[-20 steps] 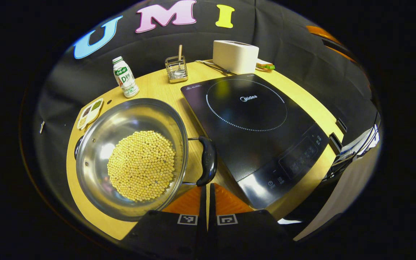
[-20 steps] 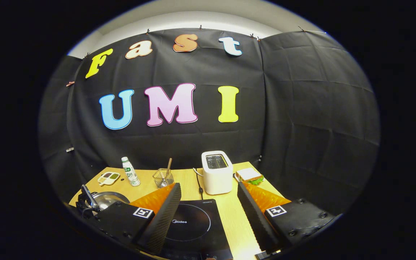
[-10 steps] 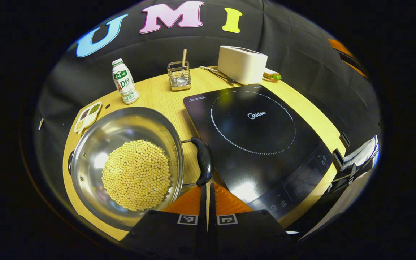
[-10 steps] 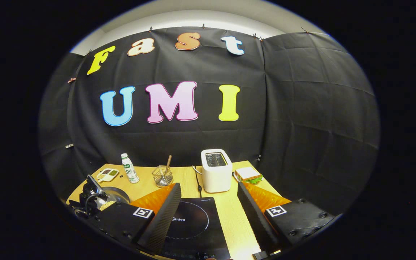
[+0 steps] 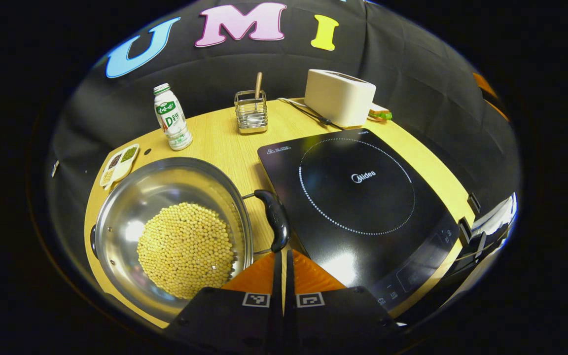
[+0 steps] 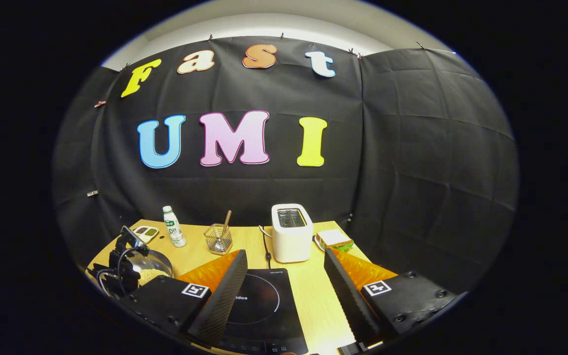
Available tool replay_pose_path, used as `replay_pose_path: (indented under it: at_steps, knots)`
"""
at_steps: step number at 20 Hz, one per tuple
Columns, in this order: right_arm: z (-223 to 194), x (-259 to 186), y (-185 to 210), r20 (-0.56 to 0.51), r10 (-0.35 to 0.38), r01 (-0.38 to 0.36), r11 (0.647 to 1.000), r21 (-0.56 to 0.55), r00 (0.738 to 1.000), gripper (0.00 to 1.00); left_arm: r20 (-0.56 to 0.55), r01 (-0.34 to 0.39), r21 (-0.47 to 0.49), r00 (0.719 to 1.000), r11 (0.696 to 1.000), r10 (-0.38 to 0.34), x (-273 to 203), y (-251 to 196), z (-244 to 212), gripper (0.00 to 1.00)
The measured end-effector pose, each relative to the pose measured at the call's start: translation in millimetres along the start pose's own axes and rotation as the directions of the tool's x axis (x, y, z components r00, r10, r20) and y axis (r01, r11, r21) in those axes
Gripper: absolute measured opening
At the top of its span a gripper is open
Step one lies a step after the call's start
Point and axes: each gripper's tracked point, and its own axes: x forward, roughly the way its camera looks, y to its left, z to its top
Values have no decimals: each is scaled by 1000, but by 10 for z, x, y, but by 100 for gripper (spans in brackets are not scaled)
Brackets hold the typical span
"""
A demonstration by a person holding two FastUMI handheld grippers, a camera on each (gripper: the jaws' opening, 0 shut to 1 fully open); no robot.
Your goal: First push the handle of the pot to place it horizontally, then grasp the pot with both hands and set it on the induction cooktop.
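Left gripper view puts your left tongs (image 5: 284, 254) at bottom centre, closed tip to tip on nothing, their point just at the lower end of the pot (image 5: 173, 231) handle (image 5: 275, 228). Over the last second that handle has slid up and left in frame and swung a little, so the push looks under way; judged from here it is not yet lying flat across, so keep nudging. The pot, holding yellow beans (image 5: 185, 249), sits at lower left on the surface (image 5: 220, 138), just beside the cooktop (image 5: 358, 197), which is bare.

Right gripper view shows your right tongs (image 6: 284, 291) spread wide and empty, low over the cooktop's near edge, barely moved; the left gripper and pot appear at lower left there.

Along the surface's far edge stand a bottle (image 5: 170, 117), a wire holder (image 5: 250, 111), a toaster (image 5: 339, 96) and a sandwich (image 5: 378, 114); a small dish (image 5: 119, 163) lies left of the pot. Black cloth walls the booth.
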Motion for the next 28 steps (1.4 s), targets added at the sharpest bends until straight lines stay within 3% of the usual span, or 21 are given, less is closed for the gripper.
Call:
replay_pose_path:
  at_steps: [13,22,26,28]
  knots:
    - [-28,-65,-13,-6,-14,14,1000,-18,1000,98,41,14,-1,999,1000,-14,50,43,142,5]
    - [-164,-60,344,-50,38,-39,999,-11,998,98,197,84,-90,978,992,-65,-570,-114,84,5]
    - [-259,-49,586,-88,78,-79,997,-5,993,98,277,49,-120,961,992,-14,-940,136,125,8]
    - [-284,-29,712,-100,91,-92,996,-8,991,98,315,26,-160,949,987,26,-1104,320,189,14]
